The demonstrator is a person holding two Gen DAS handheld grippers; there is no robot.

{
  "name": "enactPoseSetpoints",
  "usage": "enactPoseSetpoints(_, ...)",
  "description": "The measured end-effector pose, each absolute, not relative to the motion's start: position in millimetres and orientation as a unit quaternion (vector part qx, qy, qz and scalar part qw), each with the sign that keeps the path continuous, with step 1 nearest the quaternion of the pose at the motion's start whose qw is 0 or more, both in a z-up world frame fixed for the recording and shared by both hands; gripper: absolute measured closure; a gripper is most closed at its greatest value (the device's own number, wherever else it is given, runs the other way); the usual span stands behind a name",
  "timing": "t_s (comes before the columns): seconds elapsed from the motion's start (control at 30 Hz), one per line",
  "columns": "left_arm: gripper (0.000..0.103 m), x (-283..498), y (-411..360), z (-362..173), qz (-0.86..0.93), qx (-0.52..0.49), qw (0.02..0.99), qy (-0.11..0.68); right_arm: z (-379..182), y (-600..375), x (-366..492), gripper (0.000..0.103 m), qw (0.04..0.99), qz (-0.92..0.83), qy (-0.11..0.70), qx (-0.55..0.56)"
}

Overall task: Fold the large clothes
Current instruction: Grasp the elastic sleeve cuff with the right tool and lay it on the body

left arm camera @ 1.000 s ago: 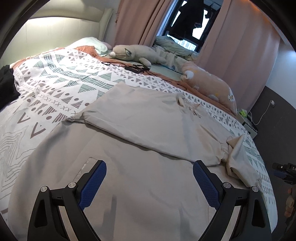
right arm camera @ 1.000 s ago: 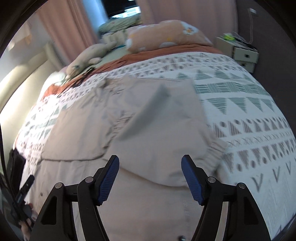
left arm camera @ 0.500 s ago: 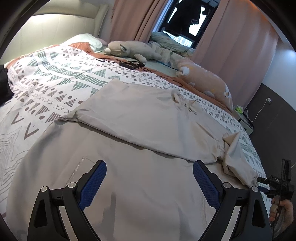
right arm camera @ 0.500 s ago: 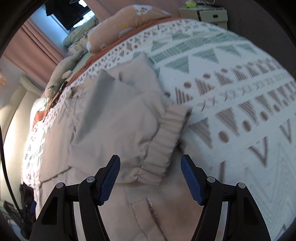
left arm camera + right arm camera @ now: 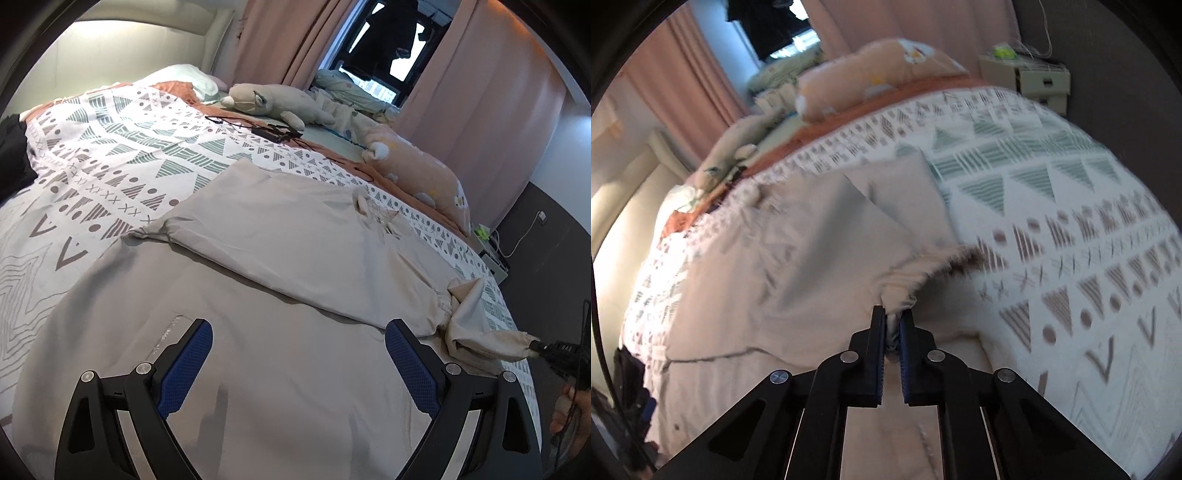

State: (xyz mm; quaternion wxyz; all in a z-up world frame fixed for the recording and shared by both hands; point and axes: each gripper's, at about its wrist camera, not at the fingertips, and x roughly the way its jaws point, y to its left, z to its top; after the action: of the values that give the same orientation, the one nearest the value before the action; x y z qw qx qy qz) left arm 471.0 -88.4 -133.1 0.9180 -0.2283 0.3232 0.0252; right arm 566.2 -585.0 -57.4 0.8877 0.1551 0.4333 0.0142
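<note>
At lower centre of the right wrist view, the right hand-held gripper [image 5: 894, 325], jaws just closed, pinches the cuff [image 5: 905, 288] of a beige garment [image 5: 295, 369] spread on the bed [image 5: 110, 166]; one sleeve [image 5: 295, 243] lies folded across, the left hand-held gripper [image 5: 299, 354] gapes empty, and most folding remains.

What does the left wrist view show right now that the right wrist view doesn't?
Only the left wrist view: the left gripper, jaws wide open over the beige garment's body, gripping nothing; a black cable on the bed; a hand at the right edge.

Only the right wrist view: the right gripper's jaws, just closed, pinching the sleeve cuff; the nightstand's drawers.

Both: the garment, the patterned duvet, the peach plush pillow, pink curtains.
</note>
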Motion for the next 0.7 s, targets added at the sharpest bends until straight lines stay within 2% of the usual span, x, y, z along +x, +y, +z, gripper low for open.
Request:
enactPoseSetpoints(0.23, 0.008, 467, -79, -131, 0.04, -0.24, 0.919, 0.311, 37, -525, 576, 0.096, 0.924, 0.069, 0.366, 0.088)
enactPoseSetpoints(0.37, 0.008, 461, -70, -126, 0.062, -0.25, 0.921, 0.292, 67, -476, 586, 0.096, 0.931, 0.098, 0.347, 0.052)
enactPoseSetpoints(0.5, 0.008, 454, -63, -118, 0.093, -0.242, 0.927, 0.269, 78, -433, 597, 0.096, 0.932, 0.124, 0.34, 0.03)
enactPoseSetpoints(0.7, 0.008, 454, -38, -125, 0.121, -0.272, 0.913, 0.279, 70, -368, 611, 0.096, 0.925, 0.16, 0.345, 0.015)
